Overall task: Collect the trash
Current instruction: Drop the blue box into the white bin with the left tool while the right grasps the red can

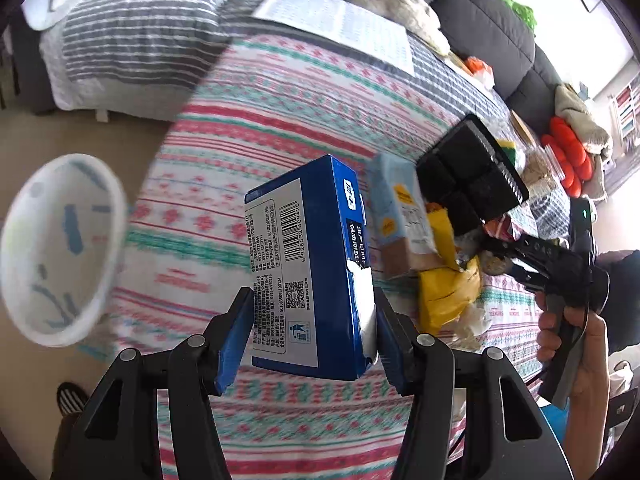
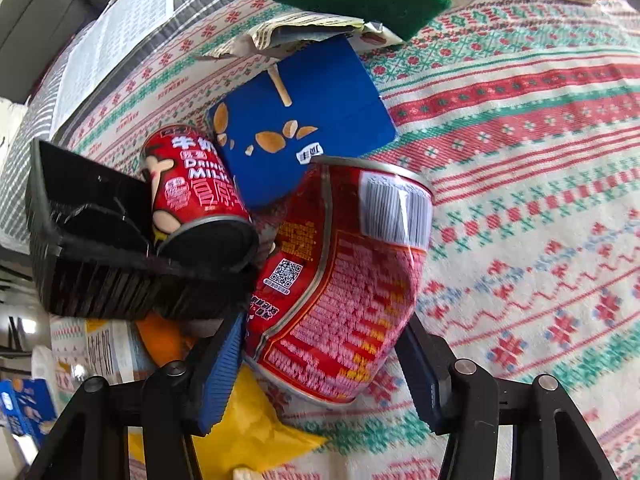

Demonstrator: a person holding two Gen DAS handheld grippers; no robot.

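my left gripper (image 1: 312, 344) grips a blue box (image 1: 310, 264); my right gripper (image 2: 320, 364) clamps a dented red can (image 2: 340, 280). carrying step; next, the white bin (image 1: 60, 248), left of the box.

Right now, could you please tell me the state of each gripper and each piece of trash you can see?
left gripper: shut on blue box, lifted
right gripper: shut on dented red can
second red can: lying against black tray
white bin: open
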